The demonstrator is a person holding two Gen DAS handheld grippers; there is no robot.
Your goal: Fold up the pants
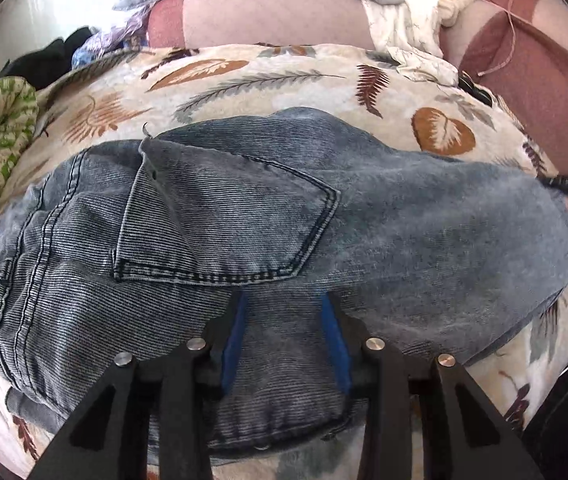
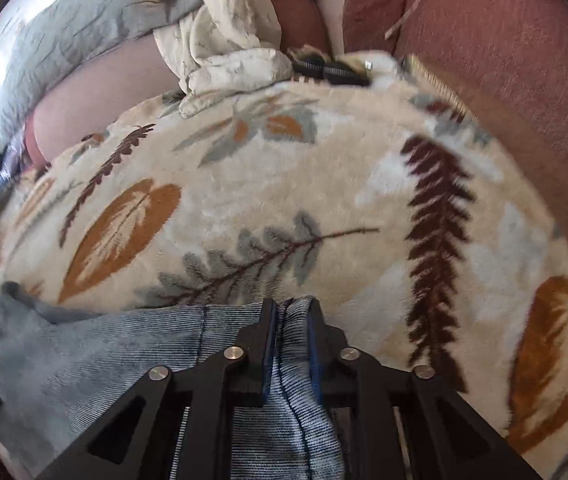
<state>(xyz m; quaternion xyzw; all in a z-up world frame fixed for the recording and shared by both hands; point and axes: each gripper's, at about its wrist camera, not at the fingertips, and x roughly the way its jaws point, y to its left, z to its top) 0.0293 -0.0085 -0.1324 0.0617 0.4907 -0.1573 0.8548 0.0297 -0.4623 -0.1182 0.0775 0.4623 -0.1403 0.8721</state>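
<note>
Fleece blanket (image 1: 244,80) with a leaf print covers the bed; one pair of jeans (image 1: 244,216) lies across it, folded lengthwise by the look of it, back pocket (image 1: 228,220) up. Crosswise folds seem left to do, so I judge the task about halfway. Two grippers: the right gripper (image 2: 291,312) pinches a bunched edge of denim at the leg end; the left gripper (image 1: 284,308) hovers spread, holding nothing, over the seat.
</note>
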